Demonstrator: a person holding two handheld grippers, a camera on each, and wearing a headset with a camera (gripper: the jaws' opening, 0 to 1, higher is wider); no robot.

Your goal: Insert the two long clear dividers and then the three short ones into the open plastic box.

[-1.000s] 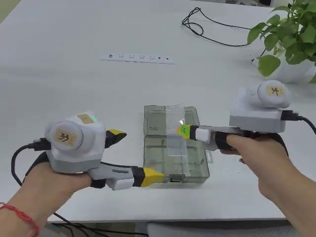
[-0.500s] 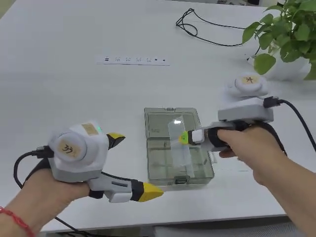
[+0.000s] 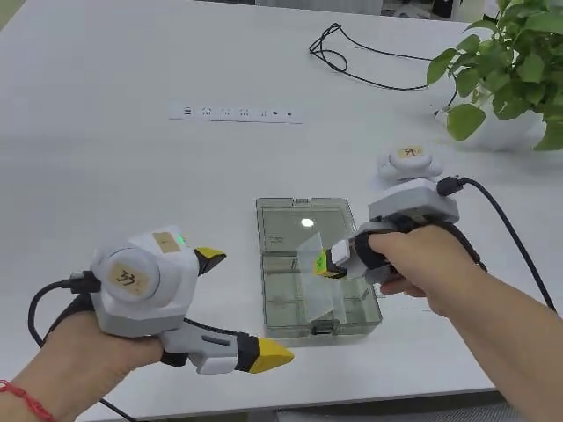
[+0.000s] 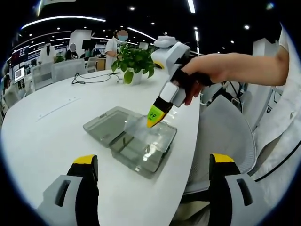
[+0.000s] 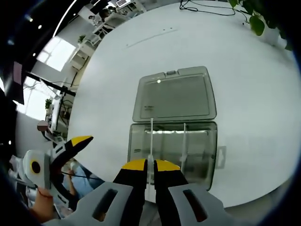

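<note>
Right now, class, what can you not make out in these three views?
Head view: whether the divider sits in its slot in the box; clear on clear.
Right gripper view: the divider's near end, covered by the right gripper.
Head view: power strip markings, too small.

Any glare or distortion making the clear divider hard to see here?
Head view: sharp, one lamp glint on the box lid, divider faint. Left gripper view: fisheye curves the table edge. Right gripper view: divider edge-on, a thin line; windows overexposed.

Clear plastic box (image 3: 267,297) open, lid (image 3: 299,230) flat at 12 o'clock of base, one long divider (image 5: 184,141) standing inside, second divider (image 3: 318,283) tilted at its 9 o'clock
</note>
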